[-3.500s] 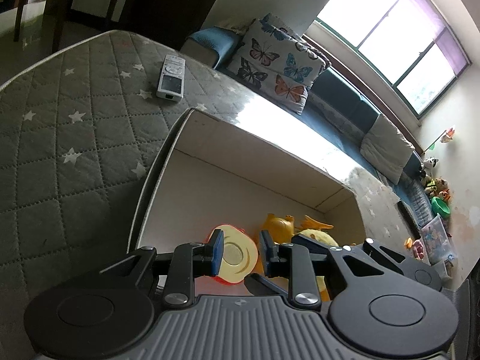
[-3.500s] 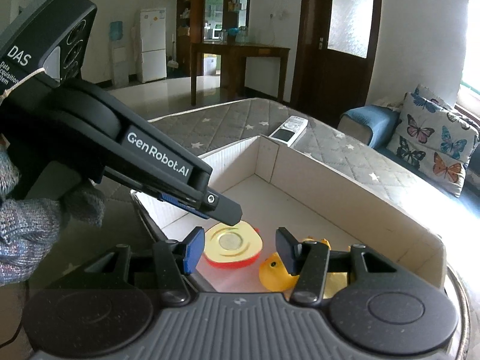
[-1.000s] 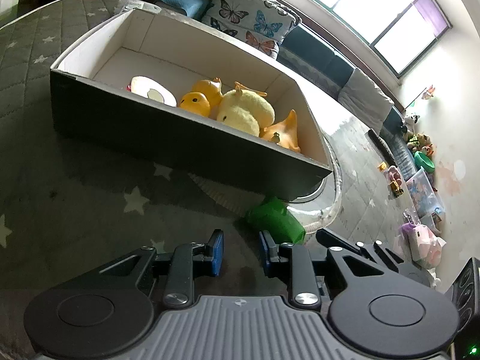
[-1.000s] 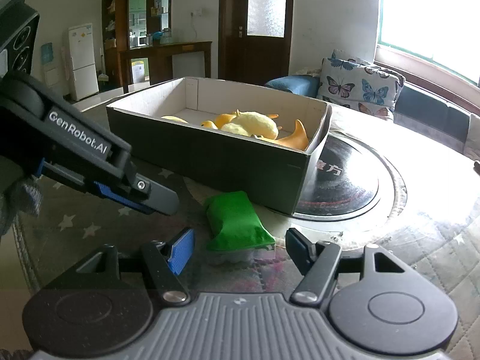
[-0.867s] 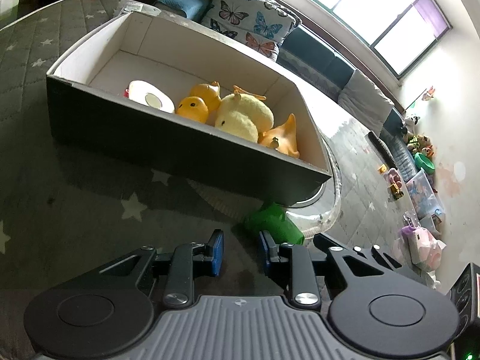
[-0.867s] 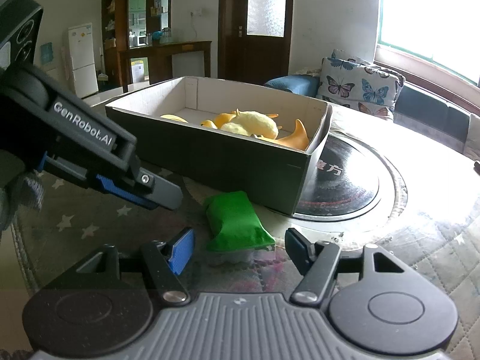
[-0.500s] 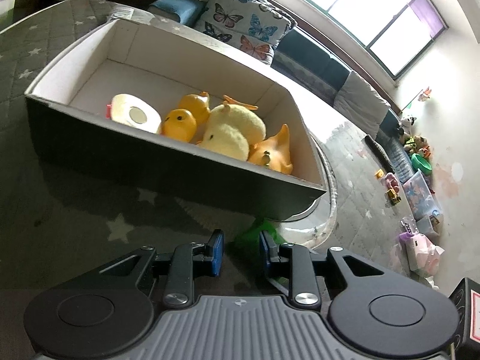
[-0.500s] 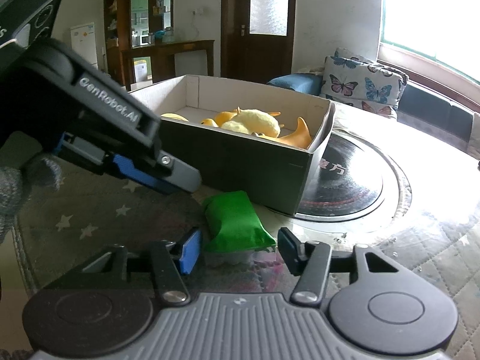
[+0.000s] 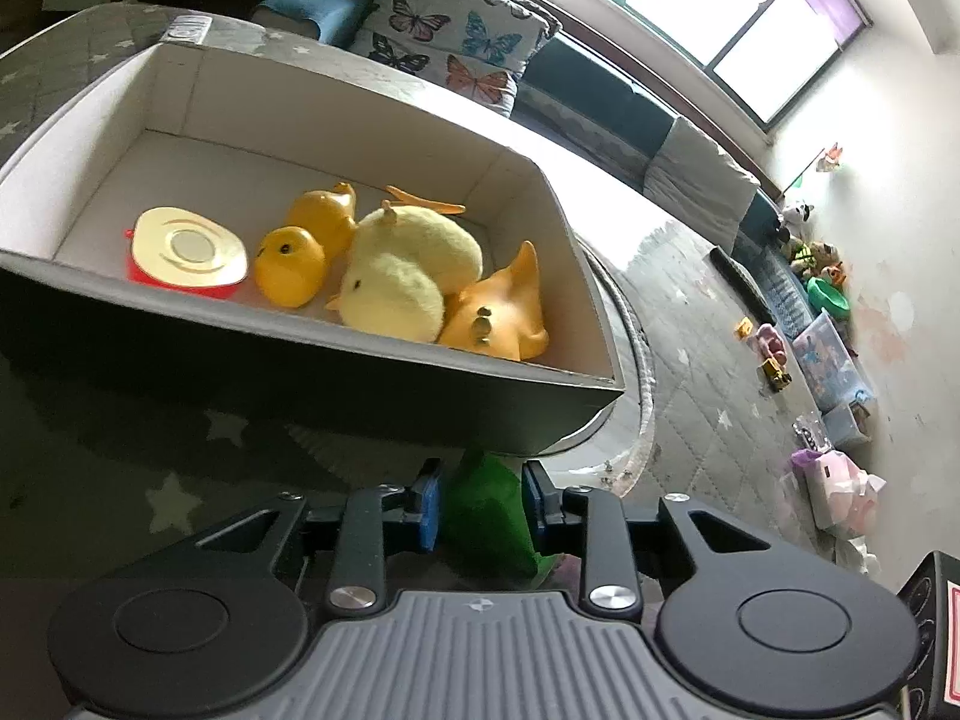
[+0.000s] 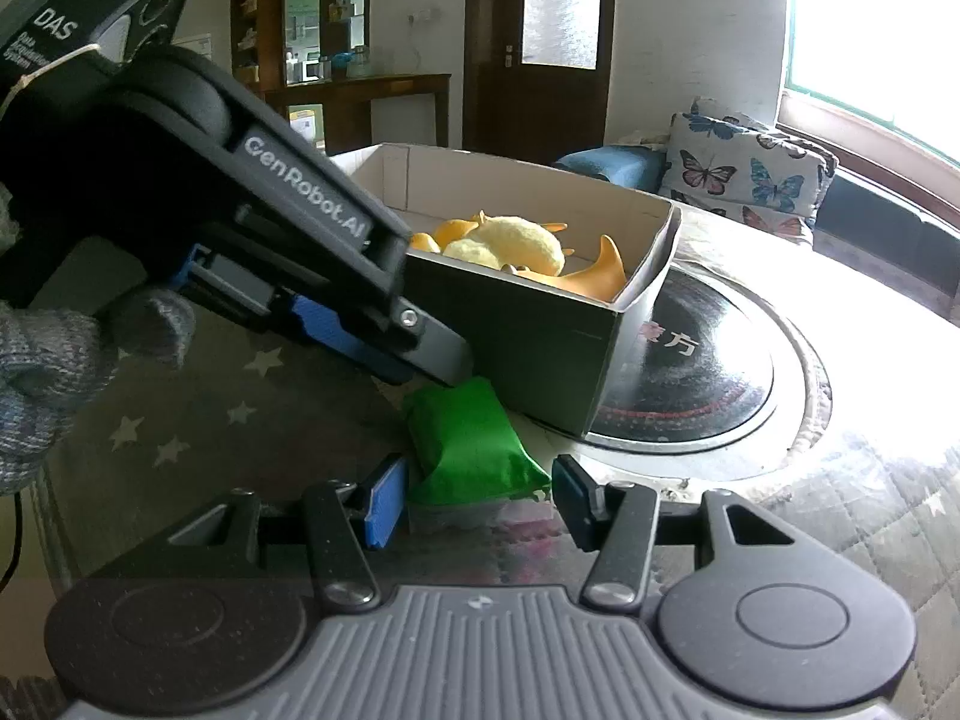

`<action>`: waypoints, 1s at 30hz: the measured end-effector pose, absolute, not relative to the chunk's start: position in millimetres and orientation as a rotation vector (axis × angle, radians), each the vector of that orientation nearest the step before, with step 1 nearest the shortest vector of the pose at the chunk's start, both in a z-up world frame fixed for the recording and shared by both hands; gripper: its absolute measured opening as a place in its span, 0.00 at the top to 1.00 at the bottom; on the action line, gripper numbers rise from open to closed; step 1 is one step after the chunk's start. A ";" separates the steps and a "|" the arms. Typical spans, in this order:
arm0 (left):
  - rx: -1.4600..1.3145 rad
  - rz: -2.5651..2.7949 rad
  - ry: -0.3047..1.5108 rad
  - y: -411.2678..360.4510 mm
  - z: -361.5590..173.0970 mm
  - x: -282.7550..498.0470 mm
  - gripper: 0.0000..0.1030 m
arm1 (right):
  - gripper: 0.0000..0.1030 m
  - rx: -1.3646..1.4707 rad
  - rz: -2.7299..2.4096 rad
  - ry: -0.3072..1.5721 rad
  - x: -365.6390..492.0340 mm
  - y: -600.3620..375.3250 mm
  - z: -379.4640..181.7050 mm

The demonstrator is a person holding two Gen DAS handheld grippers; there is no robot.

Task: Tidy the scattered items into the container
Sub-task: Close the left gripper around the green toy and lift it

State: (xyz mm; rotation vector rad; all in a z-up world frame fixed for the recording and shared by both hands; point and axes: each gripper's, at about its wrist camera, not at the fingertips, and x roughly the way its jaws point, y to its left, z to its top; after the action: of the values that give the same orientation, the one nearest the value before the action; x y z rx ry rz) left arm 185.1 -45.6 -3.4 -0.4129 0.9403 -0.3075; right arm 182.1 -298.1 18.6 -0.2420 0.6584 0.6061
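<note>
A green pouch (image 10: 468, 438) lies on the star-patterned table just in front of the dark cardboard box (image 10: 528, 336). My right gripper (image 10: 480, 501) has its blue pads against the near end of the pouch, shut on it. From the left, my left gripper (image 10: 444, 363) reaches down to the pouch's far end. In the left wrist view its jaws (image 9: 483, 507) are opening with the green pouch (image 9: 486, 516) between them, and the pads stand slightly off it. The box (image 9: 300, 384) holds a yellow plush chick (image 9: 408, 276), rubber ducks (image 9: 291, 264) and a red-and-yellow round toy (image 9: 186, 252).
A black round glass plate (image 10: 702, 372) lies under the box's right corner. A gloved hand (image 10: 54, 360) holds the left gripper. A remote (image 9: 189, 30) lies beyond the box. A sofa with a butterfly cushion (image 9: 444, 48) stands behind, and toys (image 9: 828, 300) lie on the floor at right.
My left gripper moved in toward the box and pouch, and its jaws spread around the pouch's far end. My right gripper's jaws narrowed onto the pouch's near end.
</note>
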 end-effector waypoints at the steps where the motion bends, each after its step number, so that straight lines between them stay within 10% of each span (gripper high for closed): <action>1: -0.408 -0.310 0.940 -47.0 -3.8 186.5 0.70 | 0.48 -0.243 0.608 0.658 182.3 -298.2 18.1; 30: -0.433 -0.287 0.985 -51.7 -17.7 195.0 0.67 | 0.53 -0.177 0.595 0.684 183.2 -312.4 15.7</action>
State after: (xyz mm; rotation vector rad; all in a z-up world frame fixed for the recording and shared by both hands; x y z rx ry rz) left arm 195.0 -51.7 -17.7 -0.4333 0.9855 -0.2867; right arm 183.2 -312.4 15.7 -0.1772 0.6838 0.5948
